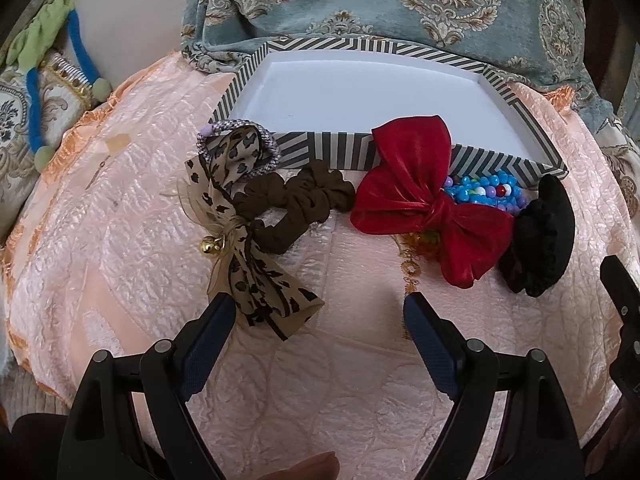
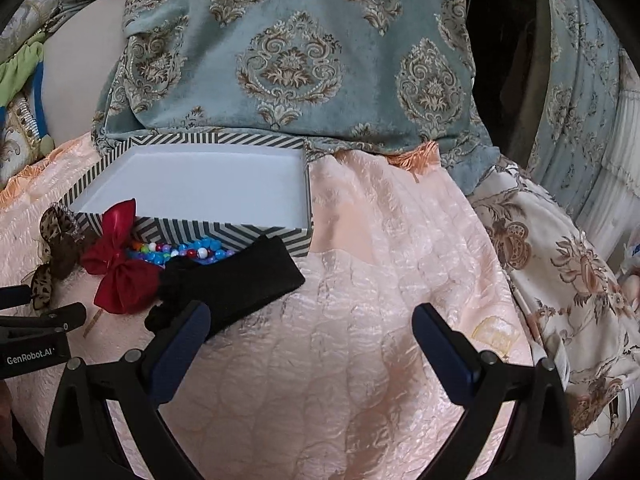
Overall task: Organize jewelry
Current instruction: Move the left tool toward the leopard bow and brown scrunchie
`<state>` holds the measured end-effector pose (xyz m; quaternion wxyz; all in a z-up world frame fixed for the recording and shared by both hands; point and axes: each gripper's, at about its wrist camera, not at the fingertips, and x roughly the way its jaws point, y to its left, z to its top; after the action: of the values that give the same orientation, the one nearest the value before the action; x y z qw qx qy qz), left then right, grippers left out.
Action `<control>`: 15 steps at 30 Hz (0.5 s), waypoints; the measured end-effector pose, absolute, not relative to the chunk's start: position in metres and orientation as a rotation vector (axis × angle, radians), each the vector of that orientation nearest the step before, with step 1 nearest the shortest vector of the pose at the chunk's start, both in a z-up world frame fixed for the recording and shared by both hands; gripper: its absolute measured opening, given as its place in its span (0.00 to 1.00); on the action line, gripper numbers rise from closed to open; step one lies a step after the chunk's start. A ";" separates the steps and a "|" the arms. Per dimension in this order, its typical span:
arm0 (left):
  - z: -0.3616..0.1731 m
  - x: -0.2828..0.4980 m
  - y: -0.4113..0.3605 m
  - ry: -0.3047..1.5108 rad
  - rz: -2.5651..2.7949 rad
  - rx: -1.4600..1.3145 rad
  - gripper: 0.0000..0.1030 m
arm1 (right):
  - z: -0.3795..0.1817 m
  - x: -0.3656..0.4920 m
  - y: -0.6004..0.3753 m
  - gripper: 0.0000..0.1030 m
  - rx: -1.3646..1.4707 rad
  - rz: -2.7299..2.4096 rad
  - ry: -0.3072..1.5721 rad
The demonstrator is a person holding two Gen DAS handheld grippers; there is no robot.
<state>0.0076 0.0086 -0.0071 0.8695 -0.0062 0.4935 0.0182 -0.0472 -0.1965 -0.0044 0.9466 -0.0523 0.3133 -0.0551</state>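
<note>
A striped box (image 1: 320, 148) with an empty white inside lies on a pink quilt; it also shows in the right wrist view (image 2: 224, 234). In front of it lie a leopard-print bow (image 1: 248, 264) with a gold bell, a grey elastic ring (image 1: 264, 138), a brown scrunchie (image 1: 296, 204), a red bow (image 1: 420, 208), blue beads (image 1: 484, 192) and a black scrunchie (image 1: 540, 240). My left gripper (image 1: 316, 312) is open, its left finger beside the leopard bow. My right gripper (image 2: 312, 320) is open, its left finger over the black scrunchie (image 2: 236, 280). The red bow (image 2: 120, 268) and beads (image 2: 188, 252) lie left of it.
A blue-grey patterned cushion (image 1: 360, 4) stands behind the box. A green and blue fabric item (image 1: 48, 52) lies at far left. A floral cloth (image 2: 560, 272) lies to the right of the quilt (image 2: 380, 280). The right gripper's body shows at the left wrist view's right edge (image 1: 624, 312).
</note>
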 end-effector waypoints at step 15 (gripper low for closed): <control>-0.001 0.006 0.017 1.001 0.051 -0.035 0.74 | -0.014 -0.050 -0.202 0.99 -0.114 -0.083 0.647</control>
<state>0.0064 0.0172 -0.0010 0.8770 -0.0169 0.4797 0.0242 -0.0497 -0.2023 -0.0135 0.9457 -0.0560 0.3176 -0.0407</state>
